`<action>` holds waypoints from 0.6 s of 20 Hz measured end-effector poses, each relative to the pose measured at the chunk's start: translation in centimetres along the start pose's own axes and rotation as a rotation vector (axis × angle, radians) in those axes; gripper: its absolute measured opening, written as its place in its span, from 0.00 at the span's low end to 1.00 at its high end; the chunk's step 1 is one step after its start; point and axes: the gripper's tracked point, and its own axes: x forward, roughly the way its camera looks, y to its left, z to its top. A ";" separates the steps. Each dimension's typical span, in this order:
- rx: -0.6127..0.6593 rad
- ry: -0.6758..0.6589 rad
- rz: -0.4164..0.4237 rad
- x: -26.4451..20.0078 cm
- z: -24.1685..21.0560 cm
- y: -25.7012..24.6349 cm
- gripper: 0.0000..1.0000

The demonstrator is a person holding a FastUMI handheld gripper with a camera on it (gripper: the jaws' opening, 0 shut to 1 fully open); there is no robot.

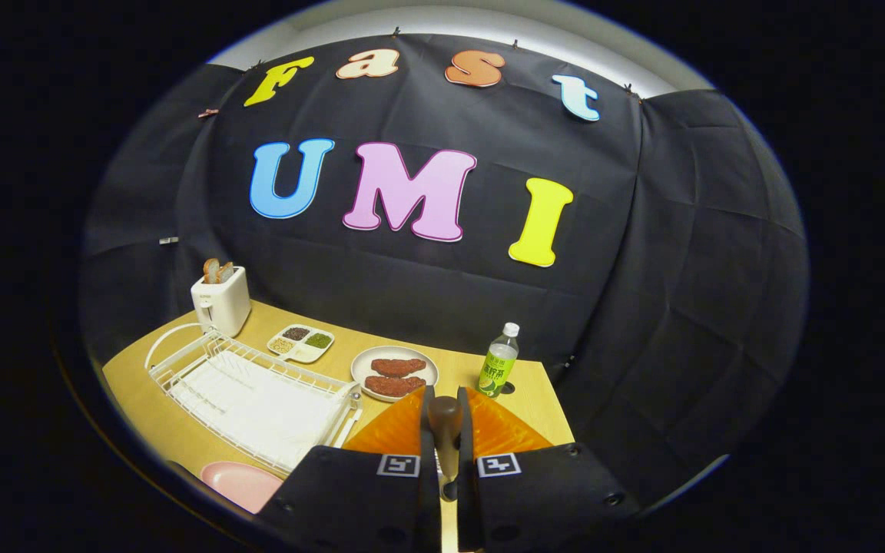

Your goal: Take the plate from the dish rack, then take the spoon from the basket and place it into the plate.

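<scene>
spoon clamped in the gripper, plate on the surface

the gripper (pixel 446 418) has its two fingers drawn in against the brown handle of the spoon (pixel 445 430), one finger on each side, so it is clamped on the spoon. the handle stands nearly upright between the fingertips, its rounded end poking up just above them; the bowl of the spoon is hidden low down between the fingers.

right behind the fingers, at 12 o'clock from them, the orange basket (pixel 392 434) spreads out to both sides, touching or nearly touching the fingertips.

the pink plate (pixel 239 484) lies flat on the wooden surface (pixel 542 399) at about 8 o'clock from the fingertips, just beside the near corner of the white dish rack (pixel 254 399). the rack looks bare of dishes and runs off toward 10 o'clock.

beyond the rack, at 10 o'clock, a white toaster (pixel 220 301) holds slices of bread. next to it a small divided tray (pixel 302 342) carries dark, green and pale fillings. at 11 o'clock from the fingertips a round white plate with two brown patties (pixel 394 374) sits near the basket. at 1 o'clock a clear bottle with a green label (pixel 498 361) stands upright, just beyond the basket's far edge.
</scene>
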 end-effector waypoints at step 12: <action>0.041 0.023 0.186 -6.7 -2.8 13.7 0.12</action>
